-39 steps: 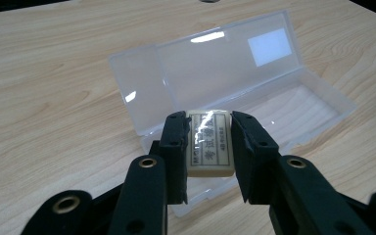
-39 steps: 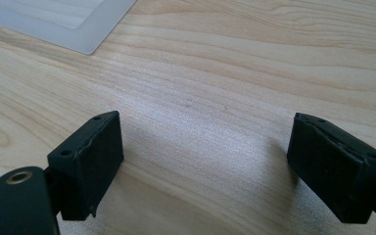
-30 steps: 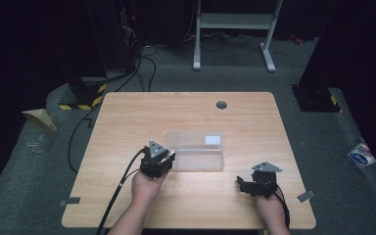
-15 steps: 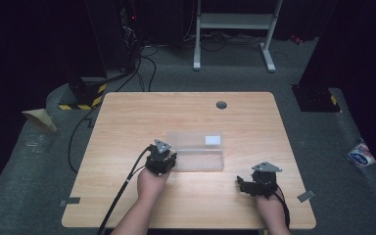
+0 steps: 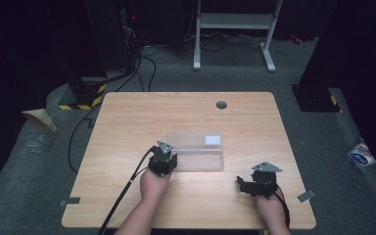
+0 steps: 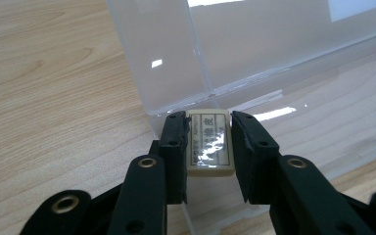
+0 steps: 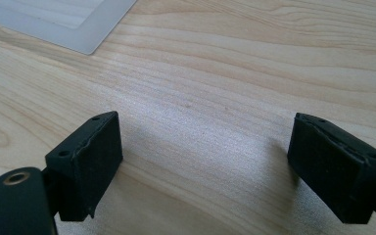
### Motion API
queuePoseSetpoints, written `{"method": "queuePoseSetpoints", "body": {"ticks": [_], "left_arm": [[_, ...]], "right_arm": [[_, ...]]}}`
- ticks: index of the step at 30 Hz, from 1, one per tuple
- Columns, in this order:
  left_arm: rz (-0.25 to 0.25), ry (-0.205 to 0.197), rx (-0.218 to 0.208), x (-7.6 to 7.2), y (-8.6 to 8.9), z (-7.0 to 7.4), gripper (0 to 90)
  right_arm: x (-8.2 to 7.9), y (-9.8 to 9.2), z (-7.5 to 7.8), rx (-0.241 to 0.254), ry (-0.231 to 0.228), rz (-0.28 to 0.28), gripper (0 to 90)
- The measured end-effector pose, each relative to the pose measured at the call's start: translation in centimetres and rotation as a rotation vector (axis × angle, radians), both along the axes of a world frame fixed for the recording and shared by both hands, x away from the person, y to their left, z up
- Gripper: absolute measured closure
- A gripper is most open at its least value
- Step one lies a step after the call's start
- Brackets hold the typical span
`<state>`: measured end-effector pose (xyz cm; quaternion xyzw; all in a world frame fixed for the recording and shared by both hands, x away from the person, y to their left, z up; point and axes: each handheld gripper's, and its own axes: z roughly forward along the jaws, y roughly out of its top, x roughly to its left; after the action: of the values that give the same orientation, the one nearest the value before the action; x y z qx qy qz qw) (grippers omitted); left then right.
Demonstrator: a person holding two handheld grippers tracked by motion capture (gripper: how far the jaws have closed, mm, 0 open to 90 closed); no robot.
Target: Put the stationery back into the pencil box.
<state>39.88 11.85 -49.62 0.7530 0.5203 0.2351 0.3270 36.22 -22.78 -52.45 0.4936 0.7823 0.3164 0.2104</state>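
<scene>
Lowered since a second earlier, the left gripper (image 6: 209,142) is seen clamped on a small cream eraser (image 6: 210,143), held over the near-left corner of the open clear plastic case (image 5: 196,152) at mid-table (image 5: 127,117); placement inside looks imminent. The right gripper (image 7: 205,166) is rested wide open, unmoved, near the table's front-right corner.

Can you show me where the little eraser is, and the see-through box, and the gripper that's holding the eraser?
eraser (image 6: 210,142): left gripper view, on its shiny printed label.
clear box (image 5: 196,147): high view, on its open lid.
left gripper (image 6: 208,149): left gripper view, midway between its black jaws, which pinch the eraser.
</scene>
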Motion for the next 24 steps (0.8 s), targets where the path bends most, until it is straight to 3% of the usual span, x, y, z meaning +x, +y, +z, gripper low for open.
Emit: {"method": "queuePoseSetpoints", "body": {"ticks": [8,11,24], "left_arm": [[0.014,0.002,0.008,0.14,-0.25,-0.35,67.3],[0.018,-0.023,0.022,0.01,-0.24,-0.19,63.4],[-0.006,-0.028,-0.029,-0.14,0.12,0.43,60.8]], "right_arm": [[0.00,0.00,0.00,0.000,0.000,0.000,12.7],[0.00,0.00,0.00,0.000,0.000,0.000,12.7],[-0.01,0.00,0.01,-0.001,0.002,0.001,12.7]]}}
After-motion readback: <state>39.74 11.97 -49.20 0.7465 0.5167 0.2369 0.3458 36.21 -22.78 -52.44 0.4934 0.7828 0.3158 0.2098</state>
